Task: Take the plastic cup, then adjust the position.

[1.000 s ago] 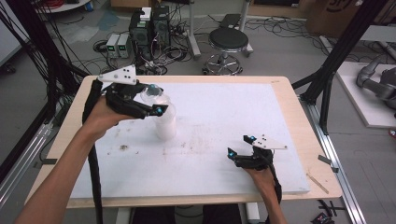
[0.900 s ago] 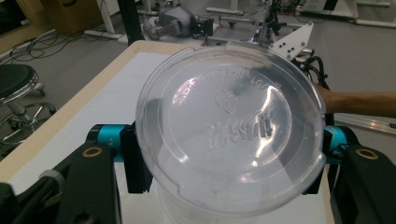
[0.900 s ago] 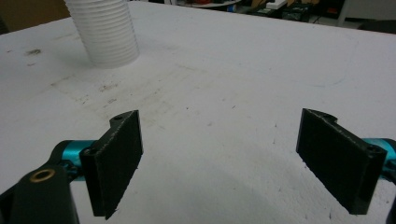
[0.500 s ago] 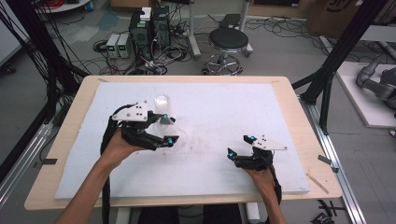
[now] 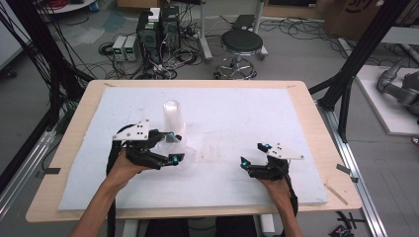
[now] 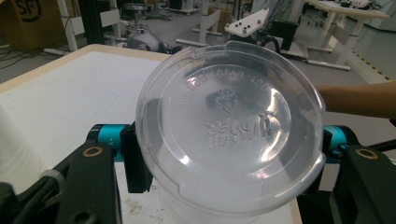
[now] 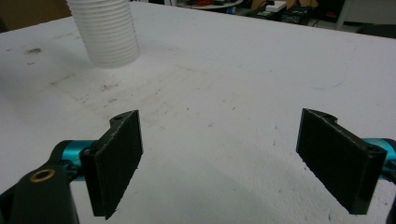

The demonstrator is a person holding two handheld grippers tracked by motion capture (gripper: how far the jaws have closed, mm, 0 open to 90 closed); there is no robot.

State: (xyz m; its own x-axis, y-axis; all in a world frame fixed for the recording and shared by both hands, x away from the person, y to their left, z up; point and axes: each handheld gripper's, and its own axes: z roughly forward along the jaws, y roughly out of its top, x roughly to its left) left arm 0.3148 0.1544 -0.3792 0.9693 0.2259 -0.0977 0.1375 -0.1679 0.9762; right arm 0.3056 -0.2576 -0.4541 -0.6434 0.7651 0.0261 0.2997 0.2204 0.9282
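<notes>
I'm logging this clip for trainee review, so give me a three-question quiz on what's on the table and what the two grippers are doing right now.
1. True or false: the right gripper has its jaws closed on a lid.
2. What does the left gripper hold? A) a clear plastic lid B) a spoon C) nothing
3. Fill in: the stack of white ribbed cups stands on the white ____, which covers the wooden table.

Key: 1 false, its jaws stand wide apart with nothing between them; 2 A; 3 mat.
</notes>
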